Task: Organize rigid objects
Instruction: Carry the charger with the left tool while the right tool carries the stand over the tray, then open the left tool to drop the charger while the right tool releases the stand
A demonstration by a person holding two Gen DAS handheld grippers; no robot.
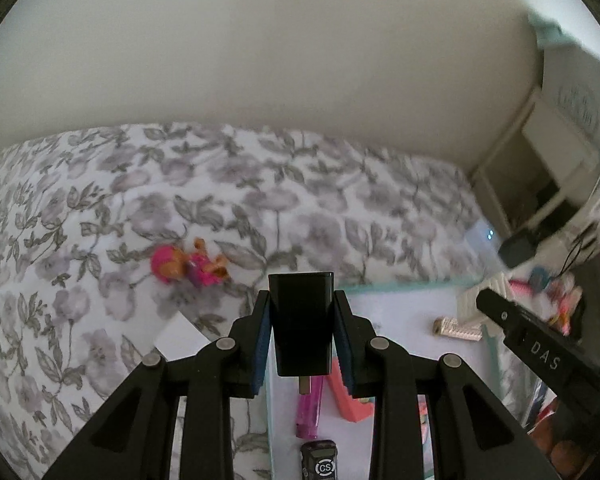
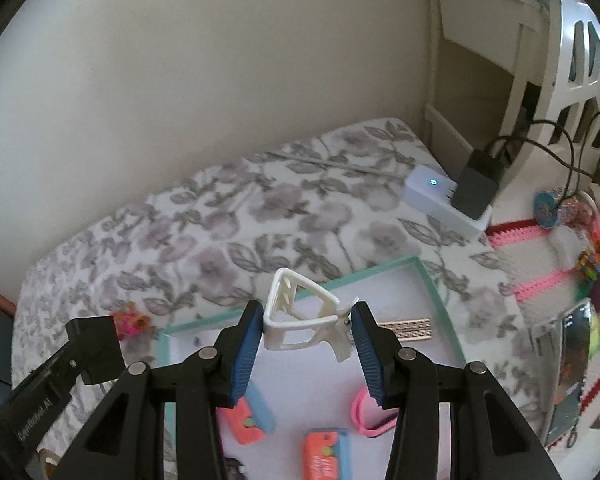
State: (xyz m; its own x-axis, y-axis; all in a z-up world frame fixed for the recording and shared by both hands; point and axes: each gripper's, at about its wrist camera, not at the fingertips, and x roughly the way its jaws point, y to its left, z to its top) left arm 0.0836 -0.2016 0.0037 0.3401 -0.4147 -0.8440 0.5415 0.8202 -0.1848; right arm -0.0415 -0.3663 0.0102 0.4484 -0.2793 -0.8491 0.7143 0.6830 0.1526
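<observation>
The left gripper (image 1: 301, 334) is narrowed onto one black charger block (image 1: 301, 322), its blue pads (image 1: 261, 354) pressing both flanks; the block's long axis runs along the fingers, its broad flat end pointing to twelve o'clock and a single metal prong (image 1: 304, 385) pointing to six. The right gripper (image 2: 308, 346) stands somewhat wider and clamps one white plastic clip (image 2: 300, 316) between its pads; the clip's open cage points to about eleven o'clock, its handle end to five.

Both are held above a white tray with a teal rim (image 2: 432, 280) lying on a bed with a grey floral cover (image 2: 260, 216). In the tray, seen from the right wrist: two orange-and-blue pieces (image 2: 250, 416), one pink loop (image 2: 366, 416) at five o'clock of the clip, and one beige studded strip (image 2: 410, 328) at three o'clock. The left wrist view adds one purple lighter (image 1: 309, 410) and one dark item marked CS (image 1: 319, 462) at six o'clock of the block.

Out on the cover, one pink and orange toy figure (image 1: 188, 266) lies at ten o'clock of the block; one white power strip (image 2: 444, 204) with a black adapter (image 2: 476, 186) plugged in sits at two o'clock of the clip.
</observation>
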